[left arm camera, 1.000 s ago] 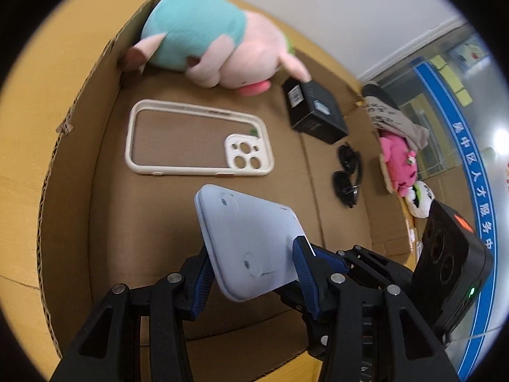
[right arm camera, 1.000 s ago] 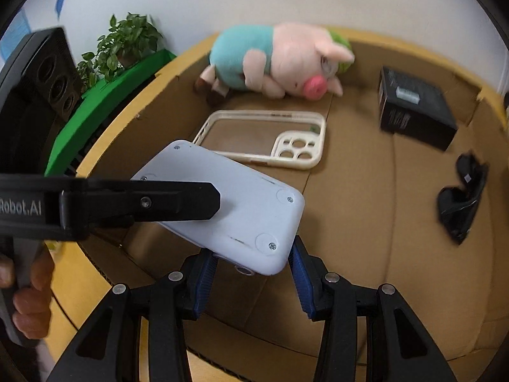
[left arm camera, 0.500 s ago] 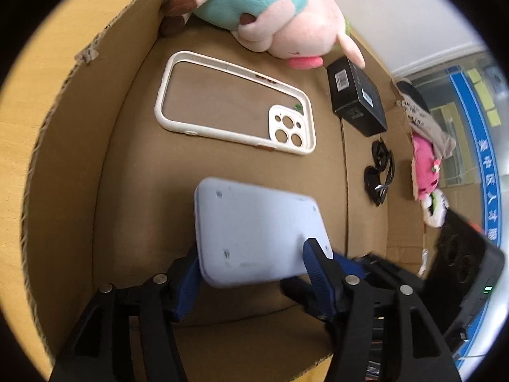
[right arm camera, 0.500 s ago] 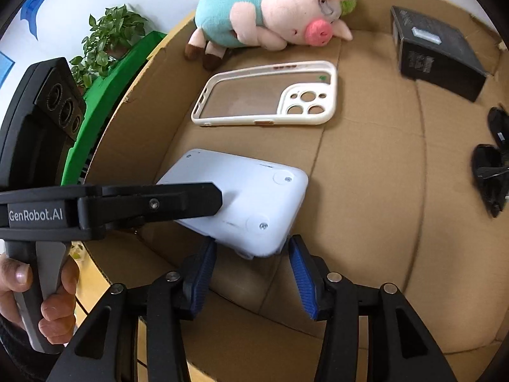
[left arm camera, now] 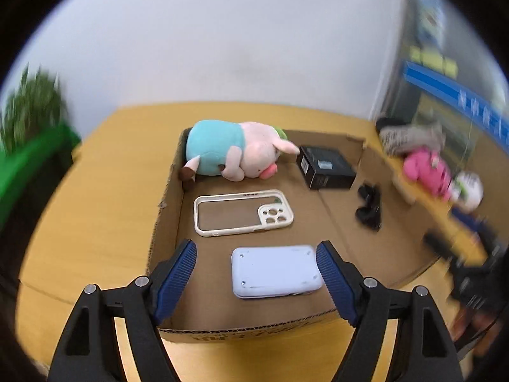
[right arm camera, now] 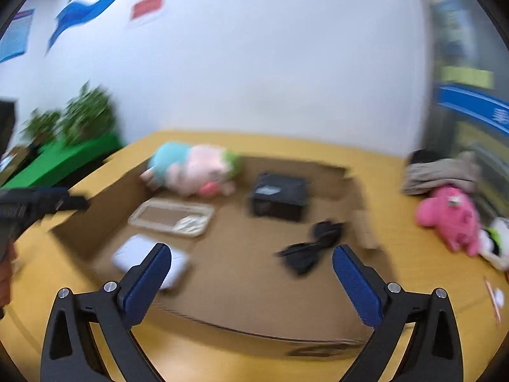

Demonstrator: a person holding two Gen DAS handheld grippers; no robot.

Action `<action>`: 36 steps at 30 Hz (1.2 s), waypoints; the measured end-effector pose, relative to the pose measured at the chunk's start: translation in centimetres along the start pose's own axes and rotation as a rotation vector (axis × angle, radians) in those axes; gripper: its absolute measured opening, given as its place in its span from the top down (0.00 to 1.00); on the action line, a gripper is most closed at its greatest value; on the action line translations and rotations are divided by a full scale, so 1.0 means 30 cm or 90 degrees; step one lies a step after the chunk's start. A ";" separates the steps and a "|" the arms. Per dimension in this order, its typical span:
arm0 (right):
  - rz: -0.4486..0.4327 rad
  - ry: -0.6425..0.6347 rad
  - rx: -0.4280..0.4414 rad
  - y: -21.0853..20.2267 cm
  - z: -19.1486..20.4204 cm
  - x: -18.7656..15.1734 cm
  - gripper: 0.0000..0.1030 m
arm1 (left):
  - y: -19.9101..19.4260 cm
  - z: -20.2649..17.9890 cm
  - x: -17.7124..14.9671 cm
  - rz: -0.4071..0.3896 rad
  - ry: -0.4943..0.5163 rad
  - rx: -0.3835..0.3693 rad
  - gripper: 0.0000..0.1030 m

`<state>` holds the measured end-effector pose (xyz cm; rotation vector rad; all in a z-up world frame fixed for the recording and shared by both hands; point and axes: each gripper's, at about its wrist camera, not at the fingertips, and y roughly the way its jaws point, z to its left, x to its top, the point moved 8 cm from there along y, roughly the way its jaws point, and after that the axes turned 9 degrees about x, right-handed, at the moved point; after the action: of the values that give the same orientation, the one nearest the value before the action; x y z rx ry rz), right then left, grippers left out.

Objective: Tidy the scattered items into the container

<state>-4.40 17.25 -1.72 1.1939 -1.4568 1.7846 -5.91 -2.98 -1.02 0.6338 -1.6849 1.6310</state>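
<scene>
A shallow cardboard box (left arm camera: 165, 197) (right arm camera: 95, 210) stands on the yellow table. Inside lie a white flat device (left arm camera: 275, 270) (right arm camera: 127, 251), a cream phone case (left arm camera: 203, 213) (right arm camera: 171, 216), a plush pig (left arm camera: 232, 152) (right arm camera: 194, 168), a black box (left arm camera: 327, 167) (right arm camera: 280, 195) and black sunglasses (left arm camera: 369, 207) (right arm camera: 311, 245). My left gripper (left arm camera: 256, 270) is open and empty, raised above the box's near edge with the white device between its fingers in view. My right gripper (right arm camera: 251, 277) is open and empty, raised above the near edge.
Outside the box at the right lie a pink plush (left arm camera: 426, 168) (right arm camera: 451, 216), a white plush (left arm camera: 467, 187) and a grey cloth bundle (right arm camera: 442, 172). A green stand with plants (right arm camera: 70, 156) is at the left. A white wall is behind.
Both grippers let go of the white device, which now lies flat in the box. Both opened wide and pulled back and up; the right view is blurred by motion.
</scene>
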 end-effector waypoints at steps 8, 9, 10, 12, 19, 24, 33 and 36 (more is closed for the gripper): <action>-0.017 0.026 -0.019 0.083 -0.060 -0.150 0.00 | 0.127 -0.098 -0.082 -0.056 -0.005 0.044 0.21; -0.036 0.036 -0.009 0.080 -0.064 -0.155 0.00 | 0.124 -0.101 -0.083 -0.068 -0.006 0.052 0.21; -0.041 0.034 -0.007 0.080 -0.065 -0.156 0.00 | 0.119 -0.101 -0.083 -0.087 -0.007 0.055 0.21; -0.040 0.036 -0.009 0.085 -0.066 -0.160 0.00 | 0.104 -0.101 -0.086 -0.131 -0.008 0.064 0.20; -0.037 0.036 -0.013 0.086 -0.065 -0.163 0.00 | 0.089 -0.097 -0.105 -0.162 -0.025 0.102 0.16; -0.037 0.036 -0.012 0.087 -0.066 -0.162 0.00 | 0.086 -0.093 -0.099 -0.162 -0.027 0.107 0.16; -0.037 0.037 -0.012 0.088 -0.065 -0.163 0.00 | 0.081 -0.090 -0.096 -0.162 -0.028 0.105 0.16; -0.037 0.037 -0.013 0.087 -0.065 -0.163 0.00 | 0.080 -0.091 -0.096 -0.162 -0.027 0.106 0.16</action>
<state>-4.91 19.00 -7.32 1.1533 -1.3894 1.7474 -5.49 -0.41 -4.87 0.9309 -1.4404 1.5909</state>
